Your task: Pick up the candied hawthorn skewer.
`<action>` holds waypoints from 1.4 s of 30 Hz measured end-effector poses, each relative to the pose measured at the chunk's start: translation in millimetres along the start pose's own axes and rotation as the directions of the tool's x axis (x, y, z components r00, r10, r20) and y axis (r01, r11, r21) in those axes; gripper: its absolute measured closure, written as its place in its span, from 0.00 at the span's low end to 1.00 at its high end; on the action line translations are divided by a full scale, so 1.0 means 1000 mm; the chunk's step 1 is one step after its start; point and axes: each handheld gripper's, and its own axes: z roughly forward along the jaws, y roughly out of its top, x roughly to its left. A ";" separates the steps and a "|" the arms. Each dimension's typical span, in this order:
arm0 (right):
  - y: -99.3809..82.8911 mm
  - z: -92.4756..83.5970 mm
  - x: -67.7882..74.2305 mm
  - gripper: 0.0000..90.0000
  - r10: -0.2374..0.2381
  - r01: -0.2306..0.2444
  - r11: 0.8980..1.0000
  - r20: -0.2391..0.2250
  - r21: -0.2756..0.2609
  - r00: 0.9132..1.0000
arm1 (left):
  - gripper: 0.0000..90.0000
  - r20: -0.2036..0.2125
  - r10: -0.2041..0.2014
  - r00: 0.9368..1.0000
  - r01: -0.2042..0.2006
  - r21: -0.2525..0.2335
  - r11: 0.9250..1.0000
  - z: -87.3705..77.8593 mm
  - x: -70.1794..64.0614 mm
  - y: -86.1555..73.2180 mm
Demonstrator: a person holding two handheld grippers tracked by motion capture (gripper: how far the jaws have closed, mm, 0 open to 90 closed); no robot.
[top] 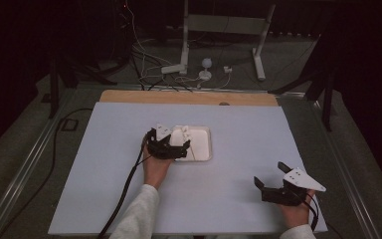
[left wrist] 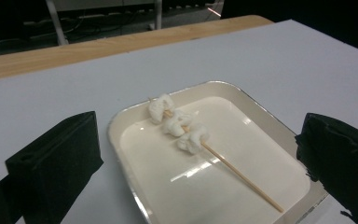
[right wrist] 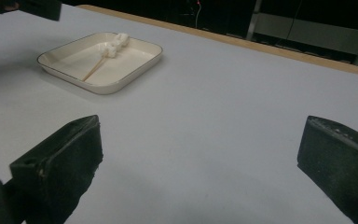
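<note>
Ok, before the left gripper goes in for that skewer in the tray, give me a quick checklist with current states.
1. Left gripper open: ok, jaws stand wide apart.
2. Skewer lies inside the tray: ok.
3. Bare stick end free to grasp: ok, three white pieces sit at the far end.
4. Jaws touching skewer: not ok, apart from it.
5. Right gripper out of the way: ok, open over bare table.
6. Pieces fixed firmly on the stick: cannot tell.
</note>
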 end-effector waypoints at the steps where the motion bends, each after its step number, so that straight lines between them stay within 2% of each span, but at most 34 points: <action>1: 0.000 0.000 0.000 0.00 0.000 0.000 1.000 0.000 0.000 1.000 | 0.01 0.000 0.002 1.000 -0.002 0.006 1.000 0.003 -0.001 -0.001; 6: 0.000 0.000 0.000 0.00 0.000 0.000 1.000 0.001 -0.001 1.000 | 0.01 -0.001 -0.007 1.000 0.007 0.035 0.999 0.014 -0.008 -0.005; 13: 0.000 0.000 -0.001 0.00 0.000 0.000 1.000 0.001 0.001 1.000 | 0.03 -0.022 -0.024 0.999 0.026 0.079 0.997 0.025 -0.012 -0.008; 18: 0.000 0.000 -0.001 0.00 0.000 0.000 1.000 0.002 0.000 1.000 | 0.06 -0.054 0.001 0.999 0.006 0.130 0.992 0.034 -0.018 -0.010; 23: -0.001 -0.001 -0.002 0.00 0.003 -0.003 1.000 0.005 -0.001 1.000 | 0.11 -0.050 0.029 0.998 -0.019 0.185 0.983 0.042 -0.023 -0.014; 25: -0.001 -0.001 -0.002 0.00 0.003 -0.003 1.000 0.005 -0.001 1.000 | 0.17 -0.062 0.041 0.997 -0.028 0.204 0.979 0.043 -0.024 -0.015; 27: -0.001 -0.001 -0.002 0.00 0.003 -0.003 1.000 0.005 -0.001 1.000 | 0.19 -0.063 0.045 0.997 -0.030 0.219 0.975 0.044 -0.024 -0.016; 30: -0.001 -0.001 -0.002 0.00 0.003 -0.003 1.000 0.005 -0.002 1.000 | 0.32 -0.067 0.065 0.996 -0.046 0.246 0.968 0.044 -0.023 -0.017; 37: -0.001 -0.001 -0.002 0.00 0.003 -0.003 1.000 0.006 0.000 1.000 | 0.57 -0.048 0.061 0.997 -0.047 0.260 0.965 0.039 -0.017 -0.015; 42: -0.001 -0.001 -0.002 0.00 0.005 -0.005 1.000 0.005 0.002 1.000 | 0.77 -0.051 0.033 0.998 -0.018 0.283 0.959 0.034 -0.010 -0.013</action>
